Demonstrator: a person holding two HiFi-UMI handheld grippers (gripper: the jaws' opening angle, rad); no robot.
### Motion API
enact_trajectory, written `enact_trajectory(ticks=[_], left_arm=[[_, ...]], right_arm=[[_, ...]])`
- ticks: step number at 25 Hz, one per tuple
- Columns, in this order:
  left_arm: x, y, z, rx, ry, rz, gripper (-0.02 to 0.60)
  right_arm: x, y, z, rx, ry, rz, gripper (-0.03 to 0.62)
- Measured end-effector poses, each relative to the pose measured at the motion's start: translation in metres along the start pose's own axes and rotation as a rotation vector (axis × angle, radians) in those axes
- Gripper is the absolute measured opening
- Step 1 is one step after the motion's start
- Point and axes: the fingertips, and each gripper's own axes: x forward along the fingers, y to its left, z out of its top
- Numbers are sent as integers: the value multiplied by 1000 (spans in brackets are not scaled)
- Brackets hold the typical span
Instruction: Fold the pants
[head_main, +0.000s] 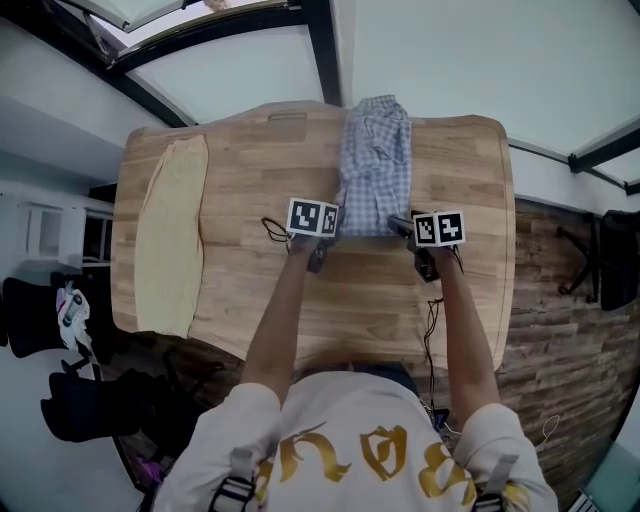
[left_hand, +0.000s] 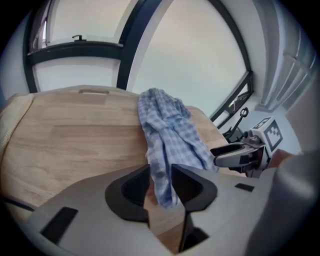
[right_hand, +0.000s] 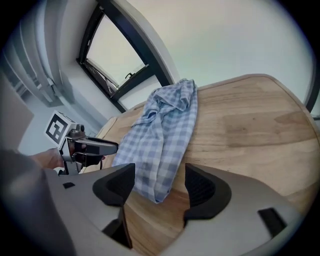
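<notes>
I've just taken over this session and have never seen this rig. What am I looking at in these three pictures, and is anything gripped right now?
There is no robot arm here: a person holds a two-jaw gripper in each hand. The head view comes from a camera on the person's head, looking down on a wooden table. The other two pictures come from a camera riding on each gripper, looking along its jaws. On the table lie blue checked pants, bunched lengthwise, and a pale yellow cloth off to the left. The left gripper has its jaws closed on the near left corner of the pants. The right gripper has its jaws apart around the near right corner, not pinching it yet. The cubes with square markers are parts of the grippers.
</notes>
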Motion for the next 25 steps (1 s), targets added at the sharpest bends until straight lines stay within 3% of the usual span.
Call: enact_trajectory(ticks=[4,8,15,19,23,24,25], left_arm=[[8,-9,-18,-29,60,-71,263],[7,-29,-21,-51,77,-163,323],[24,-32,-21,-49,51,-130,327],[27,-30,-28,21,70,-71,325],[23,-29,-36,-1,65,-72,325],[24,-31,-37,5,67,-79,316],[26,-32,-38,22,77,-84,269]], right_arm=[[6,0,-9,14,11,17,310],[13,-2,-10,14,16,31,310],[17,5,-13,1,38,57,300],[18,10,-16,13,48,70,269],[17,11,-23,45,20,72,233],[18,9,-23,55,17,72,215],[19,9,-23,69,21,75,197]])
